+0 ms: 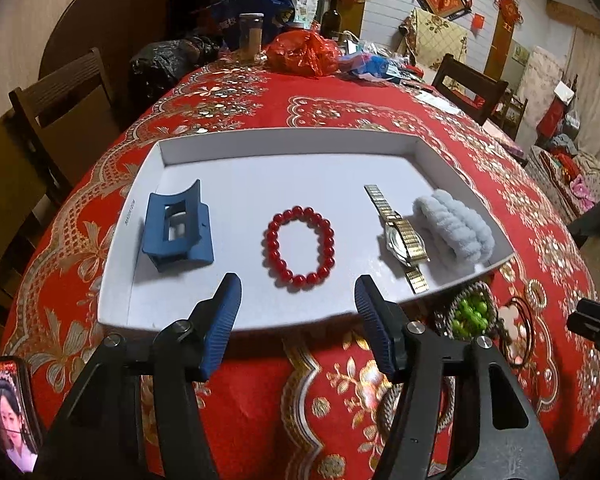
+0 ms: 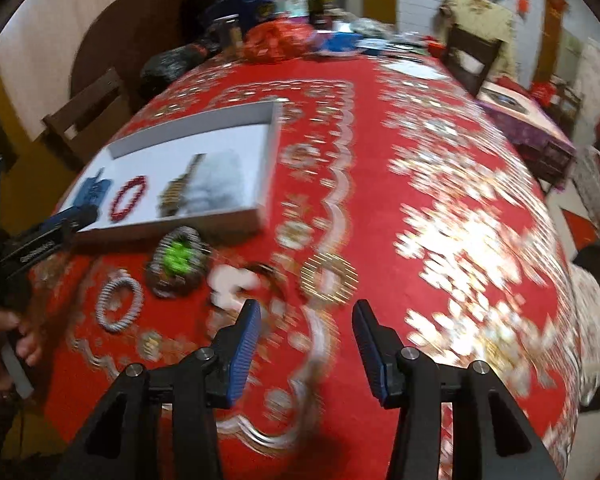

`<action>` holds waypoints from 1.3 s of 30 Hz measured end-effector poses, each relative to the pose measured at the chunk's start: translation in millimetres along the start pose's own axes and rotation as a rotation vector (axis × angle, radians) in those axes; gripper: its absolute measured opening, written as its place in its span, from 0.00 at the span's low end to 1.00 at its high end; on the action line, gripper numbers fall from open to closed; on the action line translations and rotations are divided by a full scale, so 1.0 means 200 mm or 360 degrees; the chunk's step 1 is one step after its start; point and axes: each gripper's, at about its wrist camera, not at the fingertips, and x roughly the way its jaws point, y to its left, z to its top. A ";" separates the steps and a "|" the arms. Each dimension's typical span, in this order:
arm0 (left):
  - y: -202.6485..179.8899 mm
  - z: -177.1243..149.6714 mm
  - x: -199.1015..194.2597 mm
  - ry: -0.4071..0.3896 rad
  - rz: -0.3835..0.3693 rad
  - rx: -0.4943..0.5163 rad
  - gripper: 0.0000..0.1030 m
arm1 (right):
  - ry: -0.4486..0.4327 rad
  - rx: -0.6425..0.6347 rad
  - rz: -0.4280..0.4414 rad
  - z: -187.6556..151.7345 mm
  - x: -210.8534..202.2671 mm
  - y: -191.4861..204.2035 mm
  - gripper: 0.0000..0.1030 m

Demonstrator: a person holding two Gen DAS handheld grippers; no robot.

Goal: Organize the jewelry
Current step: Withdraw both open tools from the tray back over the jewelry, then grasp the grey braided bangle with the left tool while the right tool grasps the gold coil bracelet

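White card: shallow tray (image 1: 284,142), low walls, plain floor, set on a red cloth (image 1: 340,112) with gold flower print.
Clip (image 1: 177,226): matte blue claw clip with a square cut-out, at the tray's left end.
Beads (image 1: 300,246): glossy dark red round beads in a closed ring, lying flat in the tray's middle, near the front wall.
Watch (image 1: 400,238): gold and silver stretch band, pale round face, laid at a slant right of the beads.
Scrunchie (image 1: 454,226): fluffy pale blue loop, touching the watch's right side, against the tray's right wall.
Outside the tray: all on the cloth in front of its right corner; the right view is blurred, so detail is poor.
Green piece (image 2: 177,258): bright green beads inside a dark, silver-edged oval.
Silver ring (image 2: 120,304): ribbed pale bangle, left of the green piece.
Gold ring (image 2: 329,277): ribbed gold bangle, to the right.
White piece (image 2: 232,278): soft white shape between green piece and gold ring; what it is I cannot tell.
Left gripper (image 1: 298,292): jaws apart, nothing between them, poised over the tray's front wall by the beads.
Right gripper (image 2: 306,320): jaws apart, empty, over the cloth just below the gold ring.
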 end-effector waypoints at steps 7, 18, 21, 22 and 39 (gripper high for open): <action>-0.02 -0.08 -0.06 0.0024 -0.0057 0.0021 0.57 | 0.0040 0.0189 -0.0098 -0.03 0.01 -0.11 0.44; -0.10 -0.28 -0.04 0.0126 -0.0225 0.0144 0.57 | 0.0064 0.0017 -0.0030 -0.05 0.06 0.02 0.44; -0.14 -0.29 -0.04 0.0137 -0.0287 0.0176 0.57 | 0.0059 0.0044 -0.0032 -0.04 0.08 0.01 0.44; -0.14 -0.29 -0.03 0.0139 -0.0308 0.0178 0.57 | 0.0046 0.0076 -0.0031 -0.02 0.09 -0.01 0.44; -0.28 -0.32 -0.04 0.0194 -0.0356 0.0426 0.05 | 0.0039 0.0289 -0.0061 0.01 0.13 -0.13 0.44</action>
